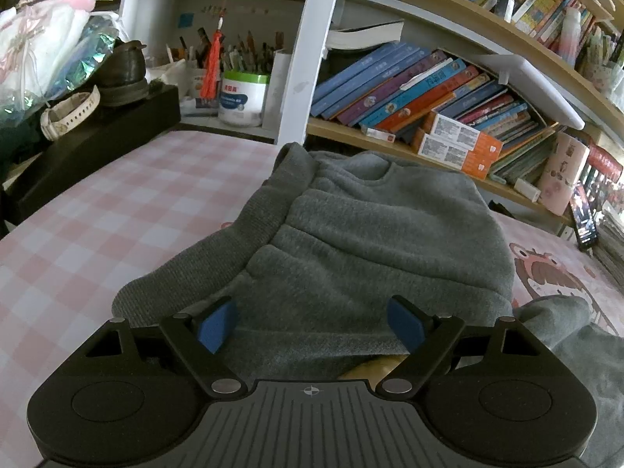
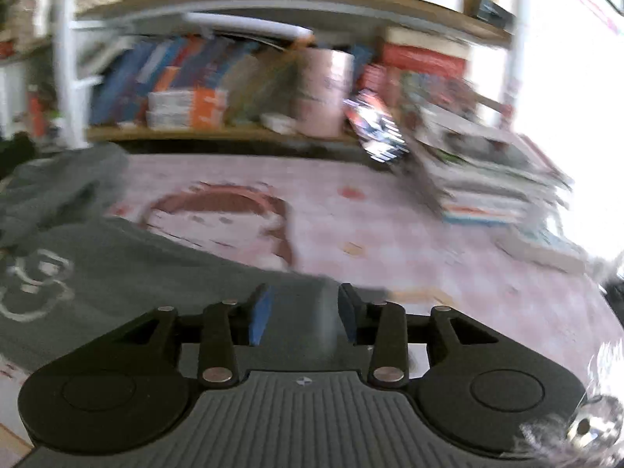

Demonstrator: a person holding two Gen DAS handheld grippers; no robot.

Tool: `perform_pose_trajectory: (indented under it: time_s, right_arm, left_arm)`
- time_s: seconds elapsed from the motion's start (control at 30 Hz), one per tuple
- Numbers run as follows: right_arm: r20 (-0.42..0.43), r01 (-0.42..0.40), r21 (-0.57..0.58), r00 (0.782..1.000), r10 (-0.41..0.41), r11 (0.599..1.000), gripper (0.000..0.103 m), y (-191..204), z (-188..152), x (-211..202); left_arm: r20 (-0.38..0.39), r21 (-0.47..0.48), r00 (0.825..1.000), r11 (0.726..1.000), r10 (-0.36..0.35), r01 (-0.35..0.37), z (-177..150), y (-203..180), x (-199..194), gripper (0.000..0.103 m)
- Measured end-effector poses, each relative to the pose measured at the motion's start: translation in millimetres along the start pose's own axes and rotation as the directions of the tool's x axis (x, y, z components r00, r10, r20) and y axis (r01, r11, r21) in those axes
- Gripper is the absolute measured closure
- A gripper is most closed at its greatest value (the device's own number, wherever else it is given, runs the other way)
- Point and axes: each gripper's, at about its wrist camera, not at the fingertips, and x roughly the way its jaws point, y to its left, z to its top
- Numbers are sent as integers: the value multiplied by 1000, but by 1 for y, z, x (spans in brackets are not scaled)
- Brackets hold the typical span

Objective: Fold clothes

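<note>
The grey sweatshirt [image 1: 351, 234], soft, thick and limp, lies bunched on the tabletop [image 1: 97, 210]; left gripper [image 1: 312, 323] gapes above its hem, right gripper [image 2: 304, 312] pinches a fabric edge, best taken at hem or sleeve.

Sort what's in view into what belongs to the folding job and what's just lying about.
Job: grey sweatshirt, left gripper, right gripper.
Lying about: shelf books, white tub, watch, shoe, phone, stacked books.

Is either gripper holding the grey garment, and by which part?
Left gripper: open, holding nothing. Right gripper: grey sweatshirt fabric lies between its pads at an edge; grip unclear through blur.
</note>
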Motion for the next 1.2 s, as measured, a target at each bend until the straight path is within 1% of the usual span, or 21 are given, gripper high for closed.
perform_pose_trajectory:
  time_s: [0.13,0.2,0.3,0.4,0.5,0.57,0.67,0.77,0.83,0.9,0.97,1.03,1.1,1.2]
  right_arm:
    - [-5,-124,-31,992,124,992,67,30,12,24]
    - [-21,-176,-48,984,175,983,66,44,16,37]
    - [-49,-245,-75,969,242,967,65,61,18,54]
    - [-70,-304,-111,952,298,946,64,75,18,66]
    - [-79,-359,-151,933,351,921,63,88,19,73]
    - [-78,-399,-179,917,391,899,62,96,20,76]
    - [-82,-453,-218,891,446,865,59,107,20,80]
    - [-101,-487,-247,873,478,838,59,114,17,87]
    - [-114,-497,-256,867,485,829,55,114,14,92]
    - [-122,-505,-254,863,490,825,54,111,11,96]
    - [-122,-510,-234,860,495,828,54,106,8,100]
    - [-114,-518,-207,855,505,830,54,100,6,103]
    - [-113,-519,-197,855,507,832,54,96,7,103]
    - [-114,-511,-209,859,498,834,54,92,5,102]
  left_arm:
    - [23,-15,1000,1000,-4,5,-1,2,-4,16]
    - [65,-1,998,1000,11,-11,-3,2,-14,16]
    - [140,54,989,997,44,-52,-7,1,-39,16]
    - [176,68,979,990,108,-121,-7,10,-61,16]
    - [183,30,967,982,178,-186,-7,23,-80,16]
    - [175,6,961,975,216,-220,-7,30,-90,16]
    - [143,-3,952,962,271,-273,-9,37,-96,16]
    - [120,-27,949,956,293,-292,-13,41,-100,17]
    - [108,-59,947,953,303,-298,-13,47,-102,20]
    - [89,-103,948,950,305,-295,-13,53,-102,35]
    - [69,-139,956,952,285,-273,-9,58,-98,41]
    - [39,-151,962,953,272,-263,-5,59,-88,41]
    - [19,-137,965,957,262,-257,-2,56,-77,41]
    - [6,-91,960,956,279,-277,10,47,-61,40]
